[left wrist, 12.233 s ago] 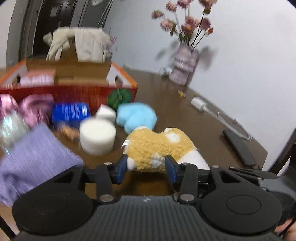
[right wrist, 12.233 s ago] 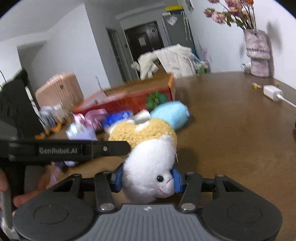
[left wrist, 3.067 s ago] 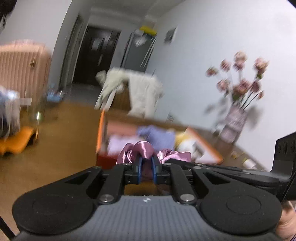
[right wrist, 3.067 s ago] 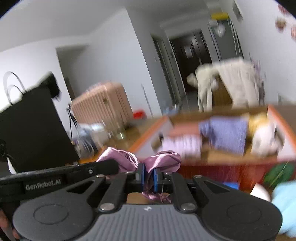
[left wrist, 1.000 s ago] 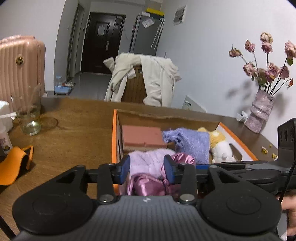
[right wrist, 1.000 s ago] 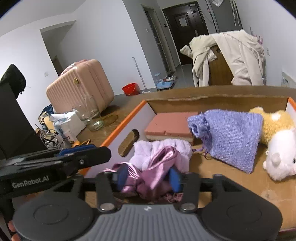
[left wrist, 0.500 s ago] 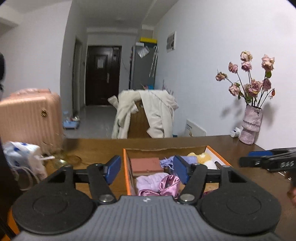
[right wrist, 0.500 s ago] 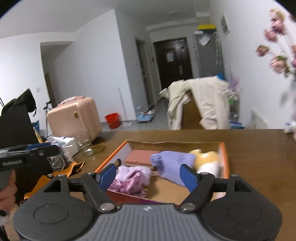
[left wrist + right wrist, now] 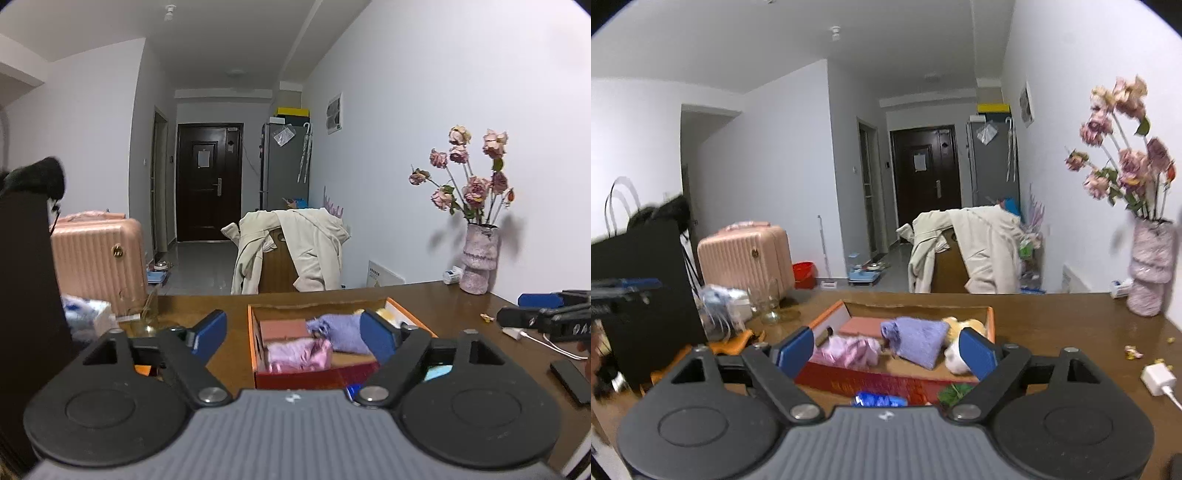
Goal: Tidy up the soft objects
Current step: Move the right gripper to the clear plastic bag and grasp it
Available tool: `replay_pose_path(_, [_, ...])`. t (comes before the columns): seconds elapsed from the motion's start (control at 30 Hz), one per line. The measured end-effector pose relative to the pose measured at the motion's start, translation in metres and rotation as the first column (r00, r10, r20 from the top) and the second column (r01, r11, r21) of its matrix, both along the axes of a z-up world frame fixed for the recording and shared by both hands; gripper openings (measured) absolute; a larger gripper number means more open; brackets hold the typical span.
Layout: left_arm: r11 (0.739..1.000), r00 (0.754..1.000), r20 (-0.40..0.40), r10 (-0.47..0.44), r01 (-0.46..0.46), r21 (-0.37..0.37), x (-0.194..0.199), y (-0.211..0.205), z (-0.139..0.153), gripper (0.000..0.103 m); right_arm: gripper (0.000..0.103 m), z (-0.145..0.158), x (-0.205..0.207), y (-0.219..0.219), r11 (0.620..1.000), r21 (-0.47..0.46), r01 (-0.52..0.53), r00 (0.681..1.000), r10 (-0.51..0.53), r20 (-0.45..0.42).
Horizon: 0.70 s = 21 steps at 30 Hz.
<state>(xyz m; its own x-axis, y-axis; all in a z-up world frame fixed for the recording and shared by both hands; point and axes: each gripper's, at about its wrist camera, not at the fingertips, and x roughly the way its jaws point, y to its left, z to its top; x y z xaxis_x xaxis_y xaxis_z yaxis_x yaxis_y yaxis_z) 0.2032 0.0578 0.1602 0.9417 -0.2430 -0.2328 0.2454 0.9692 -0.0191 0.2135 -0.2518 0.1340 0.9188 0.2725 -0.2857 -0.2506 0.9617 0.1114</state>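
Both claws, left claw [image 9: 293,334] and right claw [image 9: 886,350], gape empty above the desk [image 9: 1052,317], the orange box [image 9: 990,325] of soft things at twelve o'clock.

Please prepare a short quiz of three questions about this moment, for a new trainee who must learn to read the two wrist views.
1. True or false: both grippers hold cloth.
2. What lies in the orange box between the pink block and the plush toy?
3. Which object stands on the table by the wall: A) vase, B) suitcase, C) chair?

Key
1. False: left gripper and right gripper have open, empty jaws.
2. The purple knit cloth.
3. A, the vase.
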Motion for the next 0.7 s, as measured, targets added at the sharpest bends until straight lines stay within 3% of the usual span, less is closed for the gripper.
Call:
replay_pose_path(0.17, [0.999, 1.0, -0.027, -0.001, 0.0, -0.042, -0.056, 0.002, -0.041, 0.089, 0.086, -0.038, -0.049, 0.01, 1.0, -0.026, -0.004, 1.0, 0.003, -0.014])
replay_pose_path(0.37, [0.994, 0.995, -0.092, 0.041, -0.05, -0.096, -0.105, 0.002, -0.087, 0.09, 0.087, -0.078, -0.104, 0.015, 1.0, 0.007, 0.011, 0.998, -0.011, -0.055])
replay_pose_path(0.5, [0.996, 0.991, -0.119, 0.056, -0.063, -0.063, -0.115, 0.001, -0.099, 0.091, 0.088, -0.095, -0.123, 0.018, 1.0, 0.01, 0.021, 0.996, -0.02, -0.09])
replay_pose_path(0.7, [0.996, 0.988, -0.14, 0.059, -0.068, -0.06, -0.103, -0.004, -0.102, 0.093, 0.088, -0.102, -0.117, 0.018, 0.999, 0.027, 0.024, 0.993, -0.02, -0.115])
